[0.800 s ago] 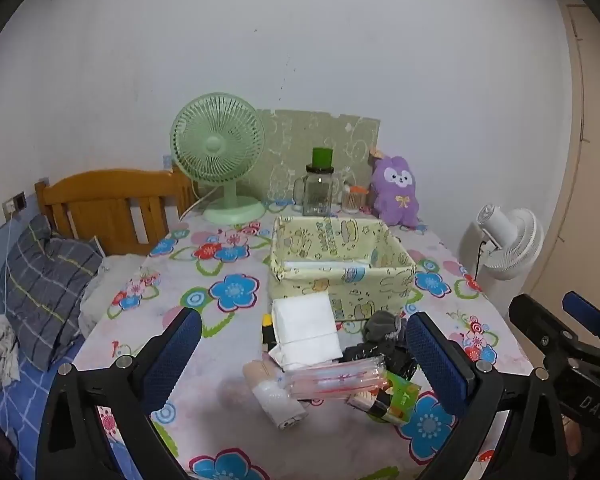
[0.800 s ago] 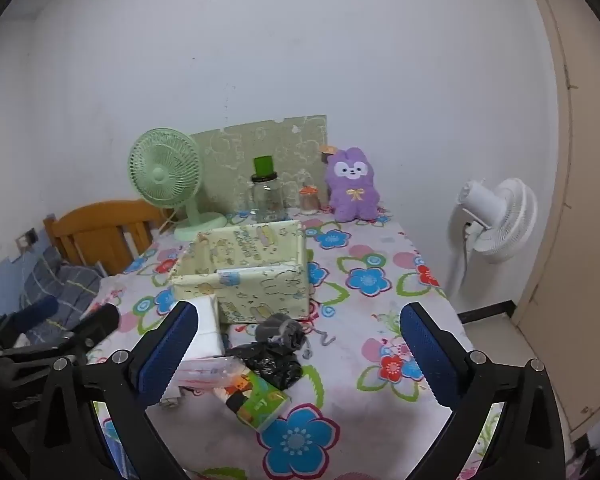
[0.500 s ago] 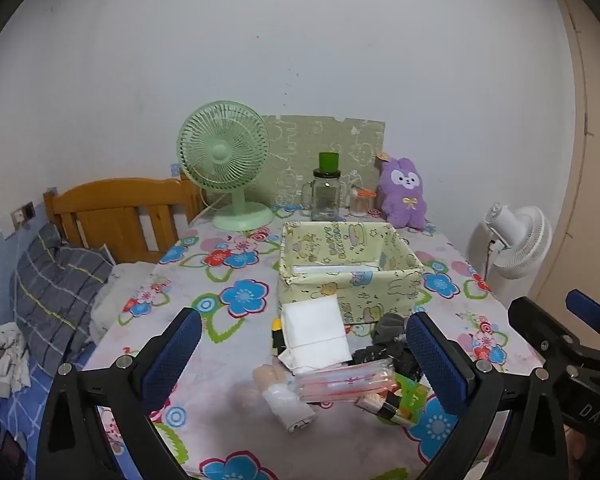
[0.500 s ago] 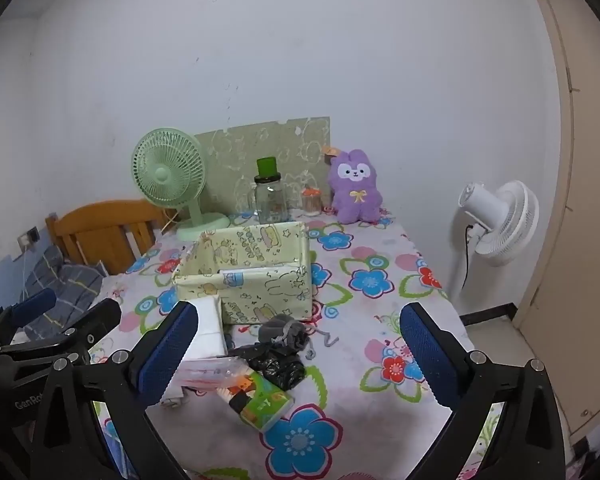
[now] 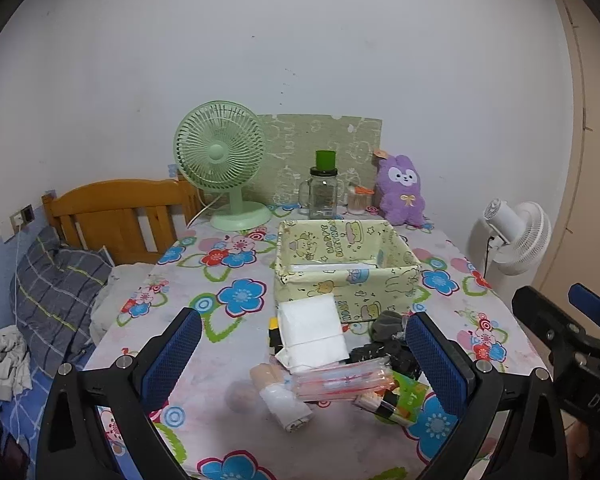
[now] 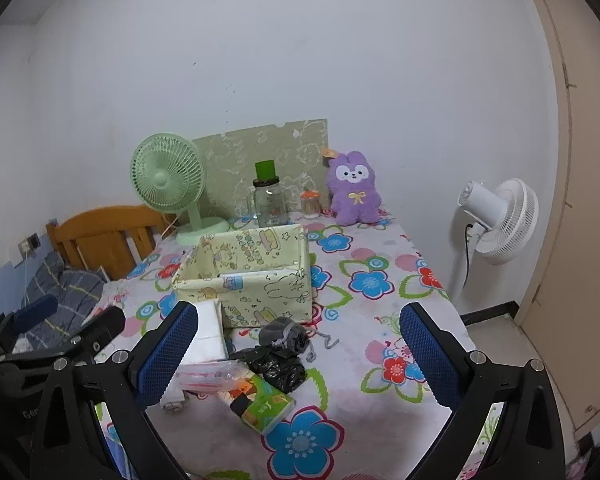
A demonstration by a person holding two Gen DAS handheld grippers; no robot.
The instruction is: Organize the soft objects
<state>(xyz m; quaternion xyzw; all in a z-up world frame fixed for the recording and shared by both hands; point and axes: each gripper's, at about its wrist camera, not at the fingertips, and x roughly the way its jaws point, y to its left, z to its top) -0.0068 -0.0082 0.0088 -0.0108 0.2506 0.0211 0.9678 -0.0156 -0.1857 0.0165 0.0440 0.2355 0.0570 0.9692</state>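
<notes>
A pale yellow fabric box (image 5: 346,276) (image 6: 246,276) with cartoon prints stands mid-table. In front of it lies a heap: a white folded tissue pack (image 5: 312,334) (image 6: 208,336), a grey sock ball (image 5: 388,324) (image 6: 284,334), a black crumpled bag (image 6: 278,368), a clear pouch with red print (image 5: 340,380), a white cloth roll (image 5: 284,404) and a green packet (image 6: 266,404). A purple bunny plush (image 5: 402,190) (image 6: 352,190) sits at the back. My left gripper (image 5: 304,354) and right gripper (image 6: 298,354) hover open over the near edge, nothing between their fingers.
A green desk fan (image 5: 222,168), a glass jar with green lid (image 5: 323,192) and a small jar (image 5: 358,200) stand along the back wall. A white floor fan (image 6: 496,220) is right of the table. A wooden bed headboard (image 5: 116,216) and bedding lie left.
Both views have drawn back and risen a little, so the table and the heap sit slightly farther off. Both grippers stay wide open.
</notes>
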